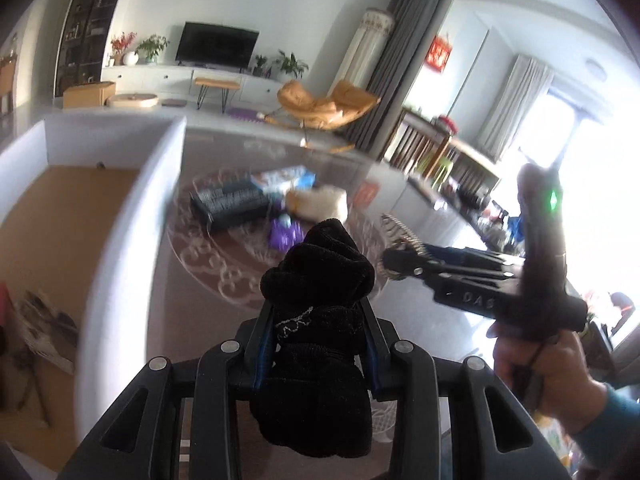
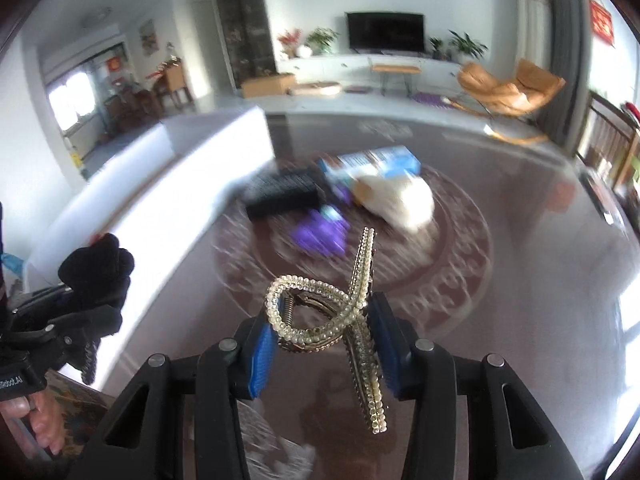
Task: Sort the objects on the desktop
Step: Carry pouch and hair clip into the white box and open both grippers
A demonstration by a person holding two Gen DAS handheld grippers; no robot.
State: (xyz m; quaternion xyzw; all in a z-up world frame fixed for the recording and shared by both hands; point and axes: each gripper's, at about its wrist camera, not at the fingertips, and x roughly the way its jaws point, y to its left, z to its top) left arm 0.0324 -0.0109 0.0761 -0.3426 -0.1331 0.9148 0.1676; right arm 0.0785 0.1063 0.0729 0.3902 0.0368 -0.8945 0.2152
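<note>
My left gripper (image 1: pixel 318 320) is shut on a black cloth bundle (image 1: pixel 320 280), held above the glass table; it also shows at the left of the right wrist view (image 2: pixel 96 276). My right gripper (image 2: pixel 324 320) is shut on a rhinestone hair clip (image 2: pixel 320 312), held above the table; this gripper shows at the right of the left wrist view (image 1: pixel 390 262). On the table lie a purple item (image 2: pixel 318 234), a black box (image 2: pixel 282 194), a blue and white packet (image 2: pixel 376 162) and a white fluffy item (image 2: pixel 400 200).
A white-walled box (image 1: pixel 120 220) with a brown floor stands at the left, holding some printed papers (image 1: pixel 44 328). The round glass table (image 2: pixel 500 280) has a patterned rug showing beneath it. A living room with a television and an orange chair lies beyond.
</note>
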